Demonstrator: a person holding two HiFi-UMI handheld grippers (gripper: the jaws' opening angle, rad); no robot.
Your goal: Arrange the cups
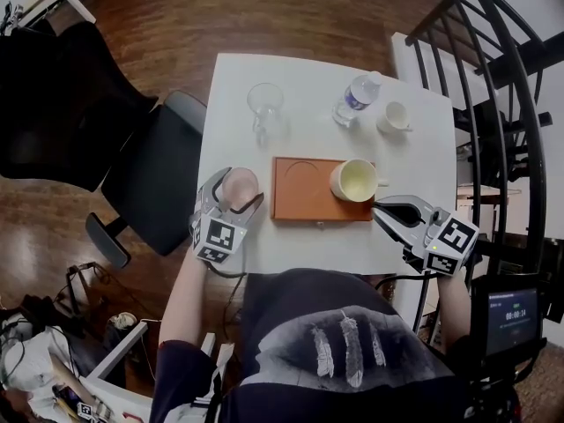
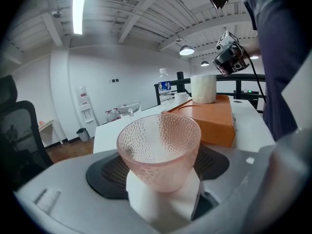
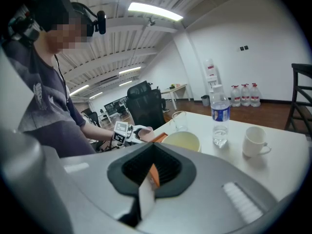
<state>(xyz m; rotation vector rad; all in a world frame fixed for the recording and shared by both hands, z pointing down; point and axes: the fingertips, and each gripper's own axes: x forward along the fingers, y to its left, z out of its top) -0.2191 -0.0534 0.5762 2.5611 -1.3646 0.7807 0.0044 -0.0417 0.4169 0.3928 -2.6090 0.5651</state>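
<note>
A pink dimpled glass cup (image 1: pixel 240 183) stands upright on the white table (image 1: pixel 300 245), just left of an orange tray (image 1: pixel 304 203). My left gripper (image 1: pixel 234 194) is shut on this cup, one jaw on each side of it; in the left gripper view the pink cup (image 2: pixel 160 150) fills the gap between the jaws. On the tray's right half sits a cream cup (image 1: pixel 354 181). My right gripper (image 1: pixel 381 208) is shut and empty, by the tray's right front corner. A white mug (image 1: pixel 394 117) and a clear glass (image 1: pixel 265 104) stand farther back.
A water bottle (image 1: pixel 356 98) stands at the back of the table between the clear glass and the white mug. A black office chair (image 1: pixel 154 174) is at the table's left side. A black stair railing (image 1: pixel 493 86) runs along the right.
</note>
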